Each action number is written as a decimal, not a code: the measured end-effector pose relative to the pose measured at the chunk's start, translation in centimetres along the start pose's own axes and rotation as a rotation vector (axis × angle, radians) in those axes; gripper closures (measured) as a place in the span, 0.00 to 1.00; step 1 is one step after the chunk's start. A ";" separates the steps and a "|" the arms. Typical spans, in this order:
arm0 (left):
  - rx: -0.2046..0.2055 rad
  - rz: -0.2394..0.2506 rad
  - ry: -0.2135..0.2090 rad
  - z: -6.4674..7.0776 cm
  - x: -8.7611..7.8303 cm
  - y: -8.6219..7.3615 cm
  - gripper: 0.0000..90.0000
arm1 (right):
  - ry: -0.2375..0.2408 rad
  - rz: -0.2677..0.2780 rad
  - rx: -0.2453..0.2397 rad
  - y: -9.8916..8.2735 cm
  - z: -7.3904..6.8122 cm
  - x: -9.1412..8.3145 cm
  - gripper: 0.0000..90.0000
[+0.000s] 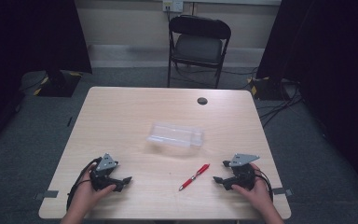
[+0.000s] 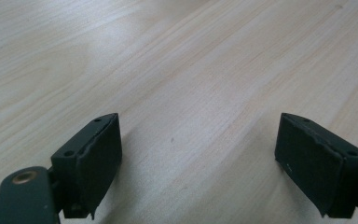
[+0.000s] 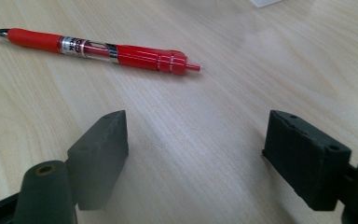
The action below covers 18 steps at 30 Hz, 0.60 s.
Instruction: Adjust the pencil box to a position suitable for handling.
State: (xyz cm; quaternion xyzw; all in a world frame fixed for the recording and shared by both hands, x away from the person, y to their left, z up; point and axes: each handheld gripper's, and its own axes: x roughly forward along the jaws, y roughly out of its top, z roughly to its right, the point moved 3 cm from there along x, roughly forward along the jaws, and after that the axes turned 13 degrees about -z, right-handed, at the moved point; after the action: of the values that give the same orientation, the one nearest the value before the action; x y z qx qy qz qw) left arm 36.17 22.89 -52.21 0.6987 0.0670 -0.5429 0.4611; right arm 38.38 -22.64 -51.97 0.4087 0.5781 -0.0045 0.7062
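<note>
Red pen (image 1: 194, 177) lies near the table's (image 1: 121, 112) front edge, just beside the released right gripper (image 3: 196, 158); approach its middle squarely. Left gripper (image 2: 198, 158) is released too, holding nothing.

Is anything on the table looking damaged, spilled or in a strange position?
Nothing stands out. The red pen lies flat and whole on the table, slantwise near the front edge. The clear plastic box sits at the middle, with no visible crack or spill. Both the left gripper and the right gripper rest open near the front edge.
</note>
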 end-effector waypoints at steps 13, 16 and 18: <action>0.002 -0.002 0.000 0.0 0.0 0.0 0.16 | 0.001 0.000 0.001 0.0 0.0 0.0 0.23; 0.000 0.000 0.000 0.0 0.0 0.0 0.16 | 0.000 0.000 0.003 0.0 0.0 0.0 0.23; 0.000 -0.001 0.000 0.0 0.0 0.0 0.16 | 0.002 -0.012 -0.003 0.2 0.1 0.0 0.25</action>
State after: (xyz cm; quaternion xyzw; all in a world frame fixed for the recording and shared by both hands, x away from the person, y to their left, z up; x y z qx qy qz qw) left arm 36.17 22.89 -52.20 0.6985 0.0673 -0.5432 0.4611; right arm 38.55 -22.55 -51.82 0.4041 0.5813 -0.0072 0.7062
